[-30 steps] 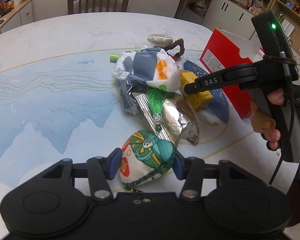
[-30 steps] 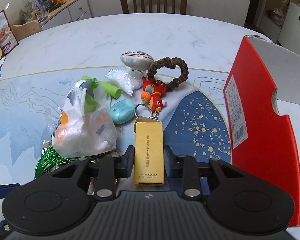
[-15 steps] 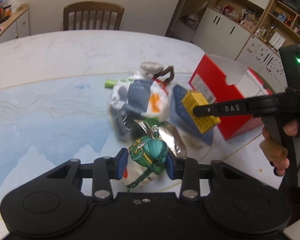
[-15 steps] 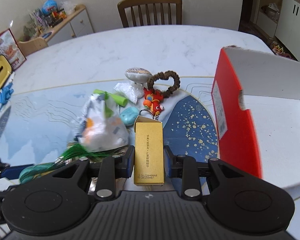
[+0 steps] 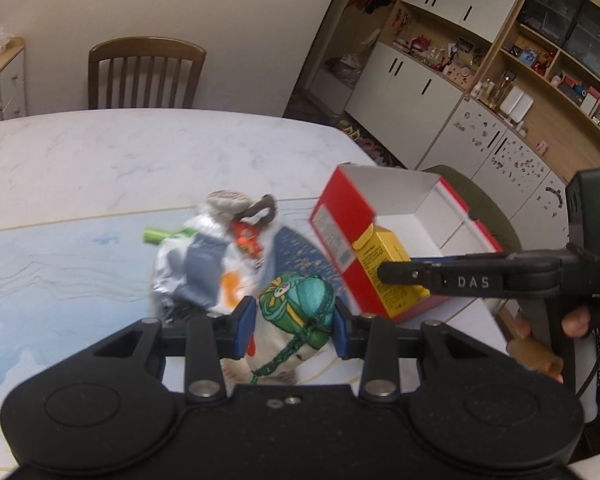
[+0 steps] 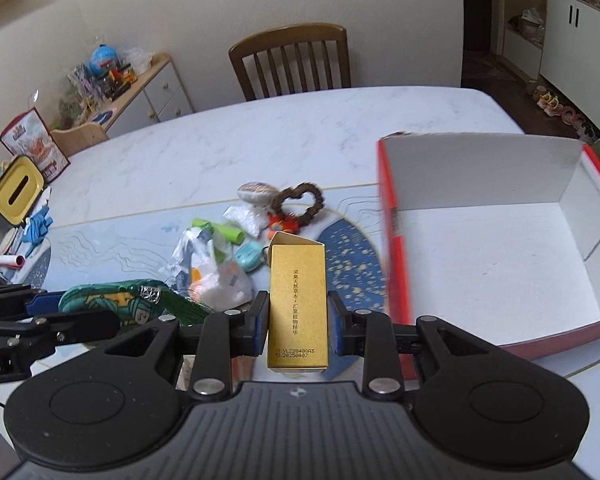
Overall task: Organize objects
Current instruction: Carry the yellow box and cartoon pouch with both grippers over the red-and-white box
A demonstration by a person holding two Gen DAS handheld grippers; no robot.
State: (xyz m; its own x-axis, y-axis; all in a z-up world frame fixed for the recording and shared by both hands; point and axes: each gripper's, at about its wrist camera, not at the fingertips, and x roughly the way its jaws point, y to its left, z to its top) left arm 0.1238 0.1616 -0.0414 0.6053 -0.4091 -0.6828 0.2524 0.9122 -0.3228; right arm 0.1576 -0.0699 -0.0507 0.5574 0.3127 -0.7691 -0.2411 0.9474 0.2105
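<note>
My claw's body hides the yellow carton's (image 6: 298,304) near end; the red box (image 6: 500,248) runs off frame; the pile (image 5: 220,256) blurs.

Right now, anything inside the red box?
Nothing shows in the red box: its white floor and inner walls look bare. The near corner is hidden behind the right tool holding the yellow carton.

A wooden slat-back chair (image 6: 290,62) stood at the far edge of the marble-topped table (image 6: 260,136). A low sideboard (image 6: 148,92) crowded with toys lined the left wall, while white cabinets (image 5: 412,92) and open shelving (image 5: 556,52) filled the right.
</note>
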